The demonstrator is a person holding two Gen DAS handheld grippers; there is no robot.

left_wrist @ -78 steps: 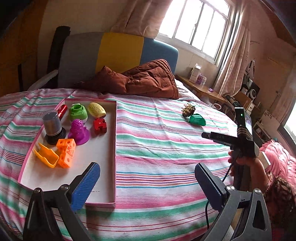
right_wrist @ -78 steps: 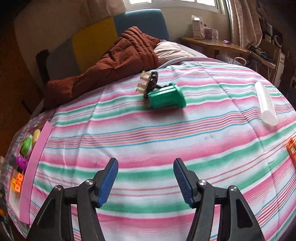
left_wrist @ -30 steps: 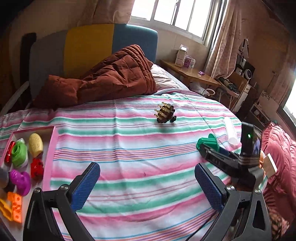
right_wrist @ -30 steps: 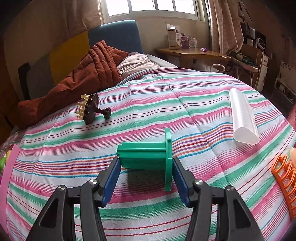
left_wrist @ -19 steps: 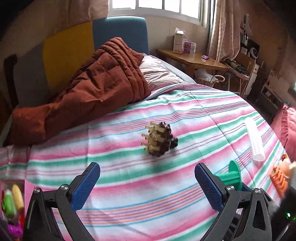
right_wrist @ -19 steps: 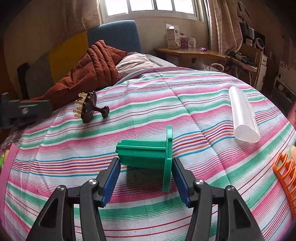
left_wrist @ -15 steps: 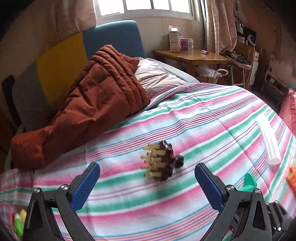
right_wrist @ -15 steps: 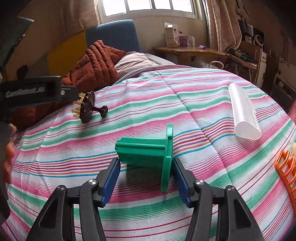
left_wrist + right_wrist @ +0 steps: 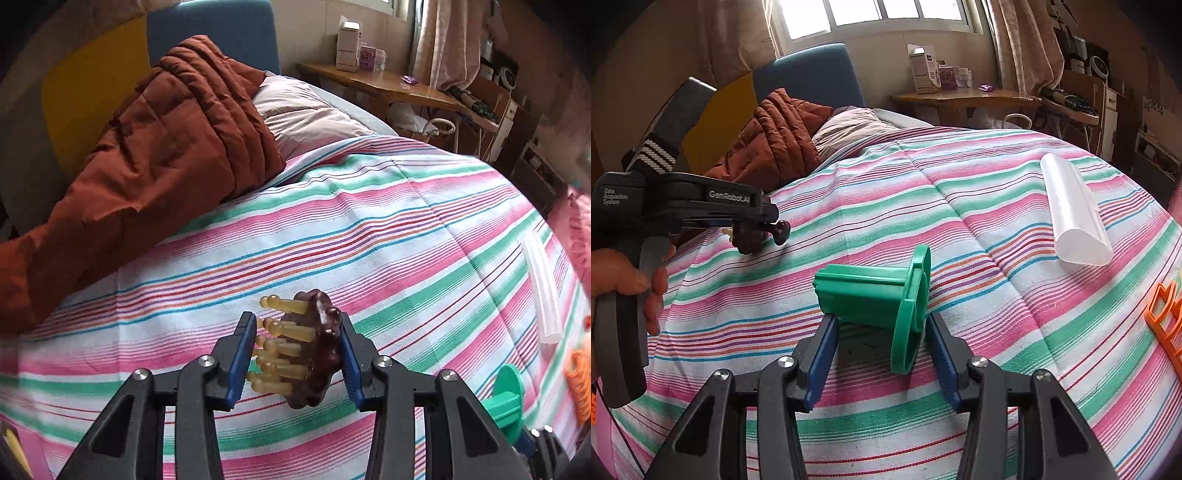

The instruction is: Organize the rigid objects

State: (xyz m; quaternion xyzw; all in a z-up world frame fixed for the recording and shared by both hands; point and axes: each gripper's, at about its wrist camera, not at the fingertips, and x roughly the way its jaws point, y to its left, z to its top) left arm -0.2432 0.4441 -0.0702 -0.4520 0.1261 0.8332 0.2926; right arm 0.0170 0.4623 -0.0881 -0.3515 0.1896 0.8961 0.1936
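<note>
Left claw: we see our left claw (image 9: 297,349) low over the bed (image 9: 406,229), its jaws closing around the brown massager (image 9: 317,354); the right blue pad lies against the brown back of the piece, while the left pad sits at the tips of the yellow prongs, and we cannot tell whether it presses on them yet.

Brown massager: it lies on its side on the striped cover, squarely between our left pads, prongs pointing to the left pad and its knobbed handle to the right; from the right wrist view it shows as a dark lump (image 9: 753,236) under the black body of the left tool, which a hand (image 9: 624,284) holds by the grip.

Right claw: our right claw (image 9: 881,349) is low over the bed with its jaws closing; the pads stand on either side of the green spool (image 9: 871,295), the left pad just at the ribbed barrel and the right pad just beside the round flange, a thin gap showing on both sides.

Green spool: on its side on the striped cover, barrel to the left, flange to the right, between the right pads and slightly beyond their tips.

Nearby: a clear tube (image 9: 1071,218) lies well apart to the right, and an orange piece (image 9: 1167,325) is at the right edge.
</note>
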